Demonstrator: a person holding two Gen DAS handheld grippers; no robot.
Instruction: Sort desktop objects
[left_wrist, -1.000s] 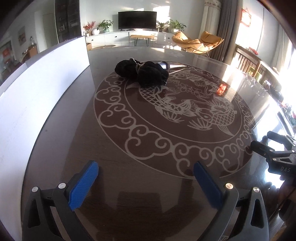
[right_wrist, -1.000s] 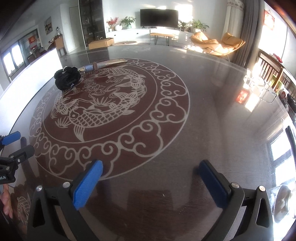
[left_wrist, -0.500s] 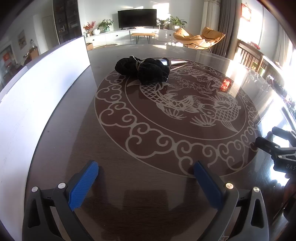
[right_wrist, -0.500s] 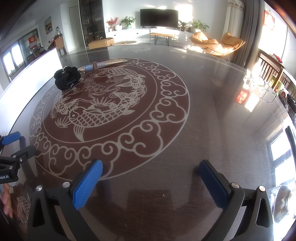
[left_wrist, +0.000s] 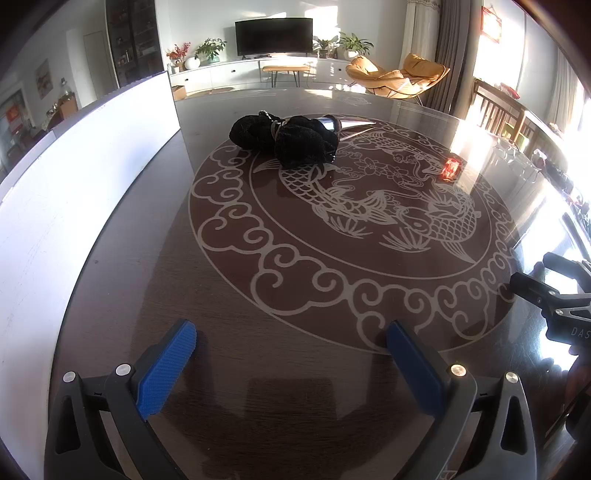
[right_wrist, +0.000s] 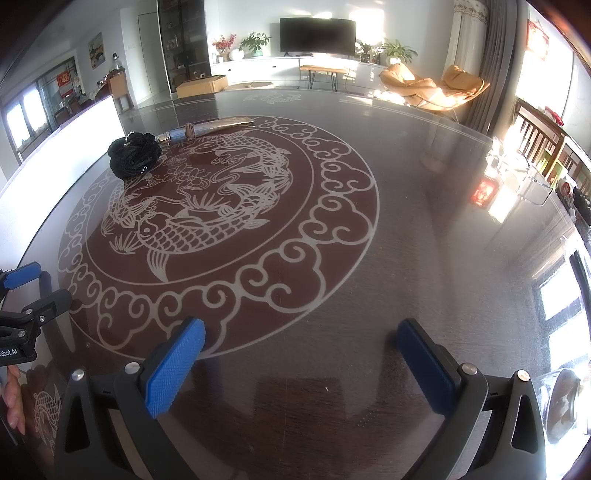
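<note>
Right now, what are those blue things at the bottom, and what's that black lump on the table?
The blue things are pads on two grabbing tools a person holds, one in each hand. Each tool carries a camera looking out between its fingers, so one picture comes from the left gripper and the other from the right gripper. Both are open and hold nothing. On the table with the fish pattern lie a black bundle and a shiny silver pointed thing beside it. A white board stands on the left.

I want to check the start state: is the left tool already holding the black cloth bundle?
No. The left tool is open and empty, and the black cloth bundle lies far ahead on the table.
</note>
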